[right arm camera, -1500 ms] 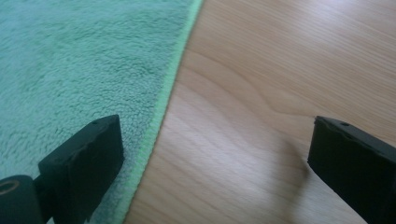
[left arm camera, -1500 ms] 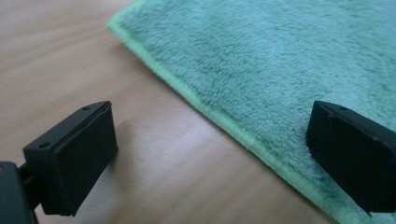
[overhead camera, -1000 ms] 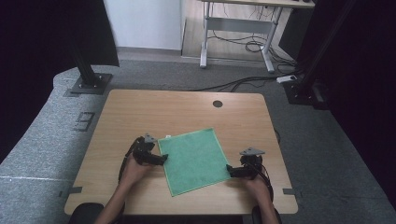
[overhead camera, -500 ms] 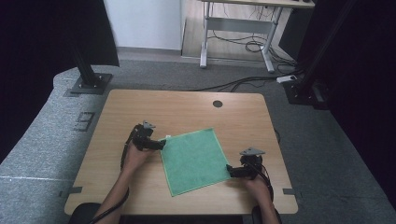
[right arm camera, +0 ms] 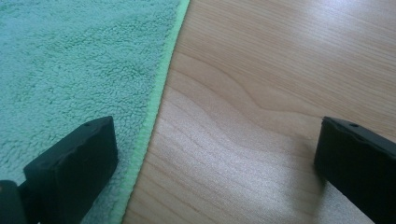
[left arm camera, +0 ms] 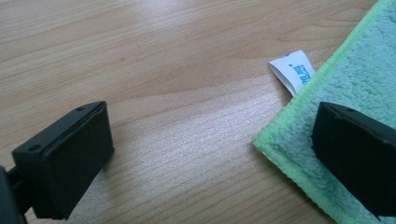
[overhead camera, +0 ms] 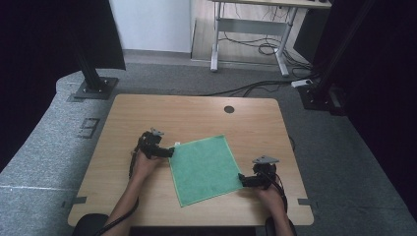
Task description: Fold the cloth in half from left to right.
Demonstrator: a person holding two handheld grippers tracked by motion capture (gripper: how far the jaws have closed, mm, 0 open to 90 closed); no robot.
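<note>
A green microfibre cloth (overhead camera: 204, 169) is spread flat near the worktop's (overhead camera: 196, 110) front edge. Its corners are straddled by the left hand-held gripper (overhead camera: 171, 152) and right hand-held gripper (overhead camera: 241, 180), both held spread.

Your left gripper (overhead camera: 169, 152) sits low with its jaws spread wide, forearm angled in from below. Your right gripper (overhead camera: 242, 180) also gapes wide, apparently near the surface, wrist straight.
</note>
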